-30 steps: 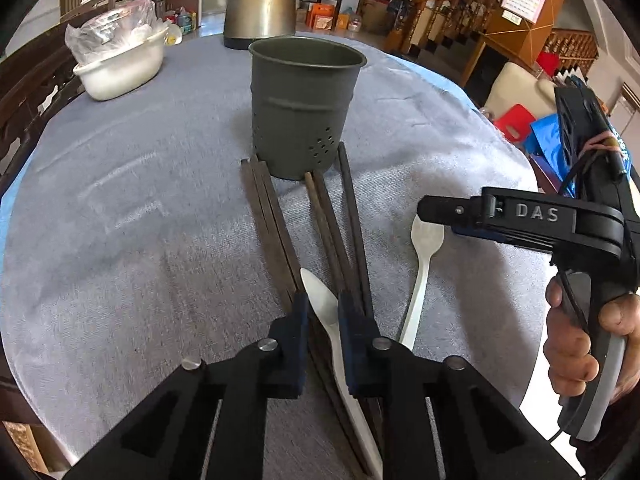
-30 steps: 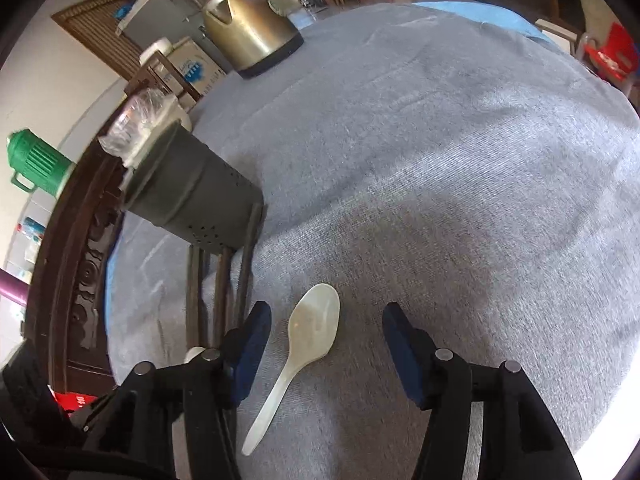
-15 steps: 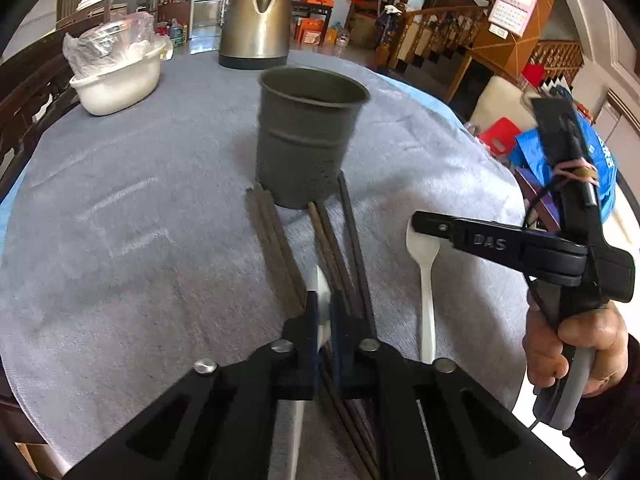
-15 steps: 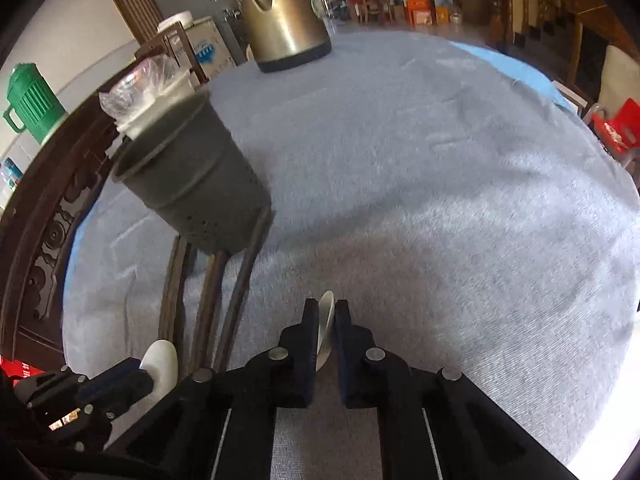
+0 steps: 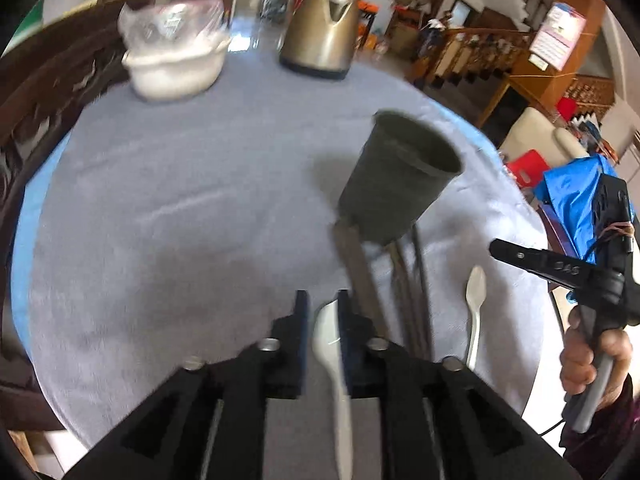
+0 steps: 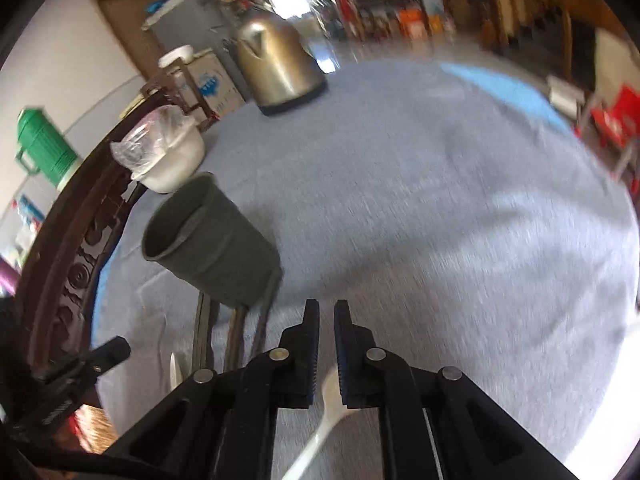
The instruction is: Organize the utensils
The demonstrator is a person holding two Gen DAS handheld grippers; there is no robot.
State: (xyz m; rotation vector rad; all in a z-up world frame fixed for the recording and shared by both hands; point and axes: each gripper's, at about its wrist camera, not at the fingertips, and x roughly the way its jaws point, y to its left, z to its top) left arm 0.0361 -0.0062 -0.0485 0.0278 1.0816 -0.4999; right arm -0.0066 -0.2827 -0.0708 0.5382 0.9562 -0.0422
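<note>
Table [image 5: 168, 208], round, grey cloth. Kettle [image 5: 320, 36] and covered bowl [image 5: 176, 68] stood at far edge. Holder [image 5: 396, 192] stood mid-table, chopsticks [image 5: 404, 284] lying against its base. Left gripper [image 5: 322, 312]: jaws just opening, narrow, one spoon [image 5: 330, 344] between them. Right gripper [image 6: 326, 332]: jaws clamped on another spoon [image 6: 330, 400].

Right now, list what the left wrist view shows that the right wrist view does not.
Left wrist view only: a hand holding the right gripper, a blue bag and a wall calendar.
Right wrist view only: a green jug.
Both: the gray cup, chopsticks, white spoons, kettle, covered bowl and tablecloth.
</note>
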